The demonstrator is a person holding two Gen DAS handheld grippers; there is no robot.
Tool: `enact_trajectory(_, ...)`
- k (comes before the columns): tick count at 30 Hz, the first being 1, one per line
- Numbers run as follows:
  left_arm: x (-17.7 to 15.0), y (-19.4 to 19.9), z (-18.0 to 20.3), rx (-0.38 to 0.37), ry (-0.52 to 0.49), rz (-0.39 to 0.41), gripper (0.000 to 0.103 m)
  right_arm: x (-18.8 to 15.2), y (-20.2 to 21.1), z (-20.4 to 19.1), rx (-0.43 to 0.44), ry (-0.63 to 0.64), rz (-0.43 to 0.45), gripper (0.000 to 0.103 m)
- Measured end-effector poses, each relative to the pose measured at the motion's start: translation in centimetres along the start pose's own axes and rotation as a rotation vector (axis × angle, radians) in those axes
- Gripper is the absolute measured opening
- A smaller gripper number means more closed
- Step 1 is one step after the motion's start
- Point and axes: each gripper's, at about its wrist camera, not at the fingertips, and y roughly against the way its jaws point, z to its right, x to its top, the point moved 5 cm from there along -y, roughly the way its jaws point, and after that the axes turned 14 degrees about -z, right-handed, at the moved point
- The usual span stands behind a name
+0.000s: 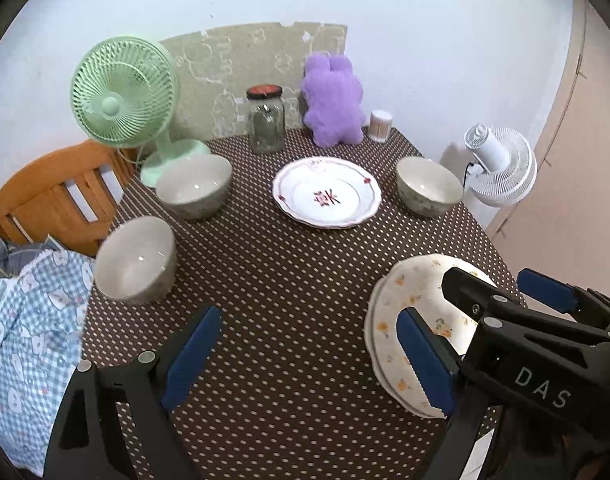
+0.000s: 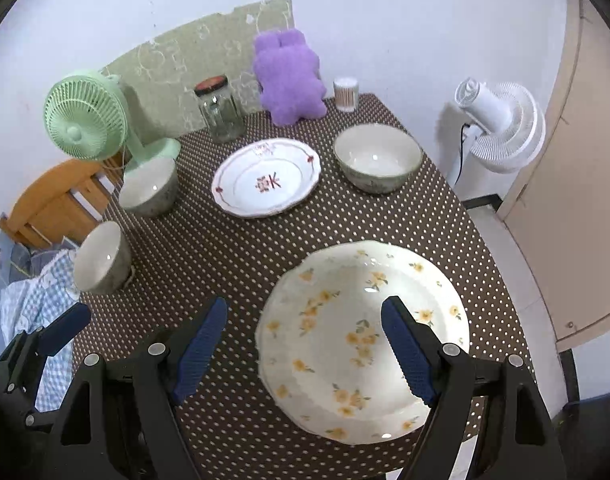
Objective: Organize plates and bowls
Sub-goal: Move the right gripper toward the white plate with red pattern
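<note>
On the brown dotted tablecloth (image 2: 233,272) lie a cream plate with yellow flowers (image 2: 361,336), near right, and a white plate with red marks (image 2: 267,176) at the middle back. Three grey bowls stand around: one at back right (image 2: 377,158), one at back left (image 2: 151,188), one at near left (image 2: 101,258). My right gripper (image 2: 305,348) is open above the flowered plate's left half. My left gripper (image 1: 309,360) is open over the cloth, left of the flowered plate (image 1: 405,320). The right gripper (image 1: 541,304) also shows there, over that plate.
At the back stand a green fan (image 1: 123,96), a glass jar (image 1: 266,120), a purple plush toy (image 1: 333,100) and a cotton-swab pot (image 1: 381,126). A wooden chair (image 1: 53,192) and checked cloth (image 1: 25,328) lie left. A white fan (image 2: 501,124) stands right of the table.
</note>
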Motion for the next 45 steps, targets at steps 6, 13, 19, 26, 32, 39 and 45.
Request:
enact_trajectory(6,0.5,0.9,-1.4,-0.005,-0.007,0.013,0.091,0.2,1.2,-1.7,-0.017,0.002,0.041,0.082)
enact_trajectory(13,1.2,1.8,-3.0,-0.003,0.007,0.039,0.091,0.9,2.5,-3.6,-0.043,0.033,0.089,0.082)
enact_trajectory(19,2.8,1.2,-4.0,0.023,0.032,0.041,0.091,2.6,2.0,-4.3,-0.031,0.046,0.090,0.082)
enact_trajectory(26,5.2,-1.2,-4.3,0.066,0.080,0.026,0.091,5.5,-0.4,-4.5,-0.008,0.083,0.078,0.082)
enact_trajectory(32,7.2,-3.6,-4.6,0.084,0.158,0.014,0.091,8.6,-2.6,-4.3,0.018,0.124,0.088,0.082)
enact_trajectory(39,9.6,-6.7,-4.6,0.110,0.201,-0.003,0.090,11.7,-5.3,-4.1,0.001,0.156,0.076,0.082)
enact_trajectory(45,11.5,-10.3,-4.6,0.133,0.220,-0.027,0.087,14.1,-8.8,-3.6,0.013,0.162,0.031,0.082)
